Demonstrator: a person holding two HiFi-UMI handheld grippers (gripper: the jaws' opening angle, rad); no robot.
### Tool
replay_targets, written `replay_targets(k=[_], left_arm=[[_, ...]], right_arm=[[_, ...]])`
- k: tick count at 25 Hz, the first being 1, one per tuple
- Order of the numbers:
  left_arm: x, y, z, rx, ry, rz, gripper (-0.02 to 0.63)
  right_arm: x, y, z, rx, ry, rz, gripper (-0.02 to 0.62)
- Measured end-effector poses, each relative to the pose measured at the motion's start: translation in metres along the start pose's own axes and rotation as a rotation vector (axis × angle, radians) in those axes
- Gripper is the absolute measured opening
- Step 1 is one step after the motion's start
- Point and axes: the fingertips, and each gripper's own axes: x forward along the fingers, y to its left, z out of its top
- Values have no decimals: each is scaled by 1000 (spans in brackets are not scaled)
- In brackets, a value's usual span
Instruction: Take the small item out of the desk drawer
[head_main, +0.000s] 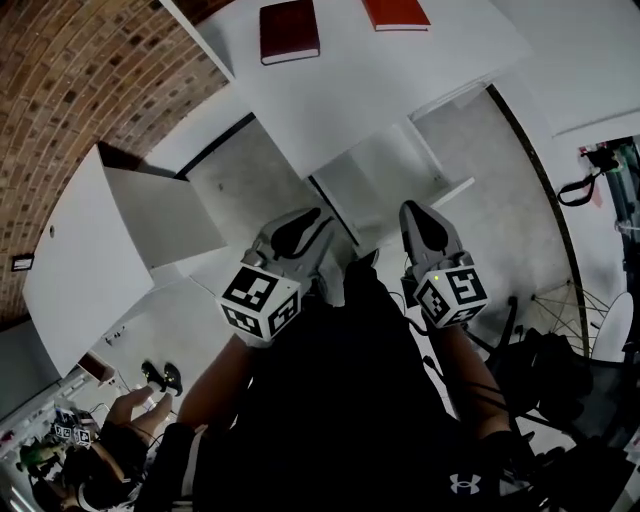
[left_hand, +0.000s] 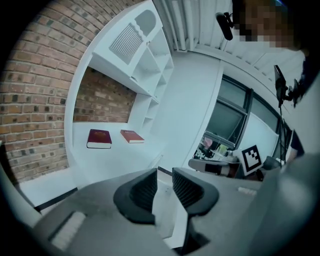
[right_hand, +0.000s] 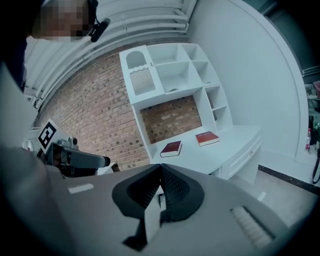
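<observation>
The white desk (head_main: 400, 90) stands ahead of me with a dark red book (head_main: 289, 30) and a red book (head_main: 396, 12) on its top. Its drawers (right_hand: 243, 151) look closed in the right gripper view, and no small item shows. My left gripper (head_main: 312, 228) is held close to my body, well short of the desk; its jaws (left_hand: 164, 185) stand apart with nothing between them. Beside it, my right gripper (head_main: 420, 215) has its jaws (right_hand: 160, 180) pressed together on nothing.
A white shelf unit (right_hand: 170, 75) hangs on the brick wall above the desk. A white cabinet (head_main: 80, 260) stands at the left. A person sits low at the left (head_main: 120, 420). Dark bags and a wire chair (head_main: 560, 350) are at the right.
</observation>
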Motion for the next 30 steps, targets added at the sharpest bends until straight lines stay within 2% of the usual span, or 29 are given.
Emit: replay_targets(k=[3, 6, 13, 18, 21, 27, 30], left_arm=[[21, 1, -3, -14, 30, 27, 81], [38, 5, -7, -28, 49, 64, 80], [51, 27, -27, -58, 85, 132, 80], [44, 56, -49, -104, 115, 148, 80], [42, 67, -60, -121, 133, 135, 80], [29, 94, -77, -160, 141, 154, 80], [19, 104, -89, -192, 144, 177, 80]], right_arm=[[22, -34, -11, -24, 67, 20, 3], [45, -53, -28, -97, 171, 86, 3], [89, -40, -100, -311, 463, 368, 3], [108, -31, -156, -462, 699, 484, 5], [109, -31, -188, -544, 845, 560, 18], [100, -40, -250, -798, 1171, 788, 29], [100, -45, -272, -863, 1272, 873, 44]])
